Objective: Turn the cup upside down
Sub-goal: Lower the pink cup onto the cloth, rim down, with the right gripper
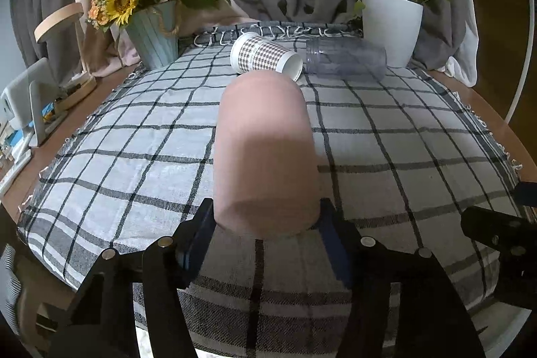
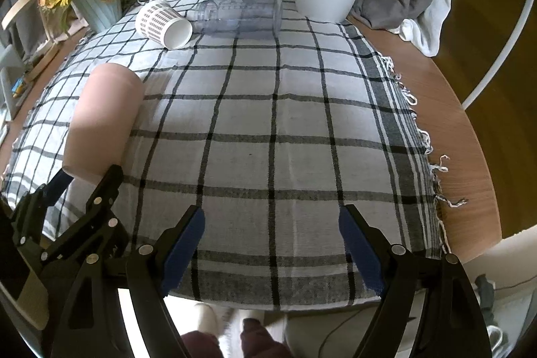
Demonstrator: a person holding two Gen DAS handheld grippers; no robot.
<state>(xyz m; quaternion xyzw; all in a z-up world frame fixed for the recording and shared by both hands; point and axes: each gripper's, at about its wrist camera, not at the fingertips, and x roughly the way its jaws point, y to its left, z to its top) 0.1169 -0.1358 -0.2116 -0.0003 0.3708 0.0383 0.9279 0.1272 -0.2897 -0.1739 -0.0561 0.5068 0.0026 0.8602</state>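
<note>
A pink cup lies on its side along my left gripper's axis, its near end between the blue pads. My left gripper is shut on this end of the pink cup, just above the checked cloth. In the right wrist view the pink cup shows at the left with the left gripper on it. My right gripper is open and empty over the cloth's near edge. A checked paper cup and a clear plastic cup lie on their sides at the back.
A sunflower pot stands at the back left and a white plant pot at the back right. The paper cup and clear cup also show in the right wrist view. The wooden table edge curves on the right.
</note>
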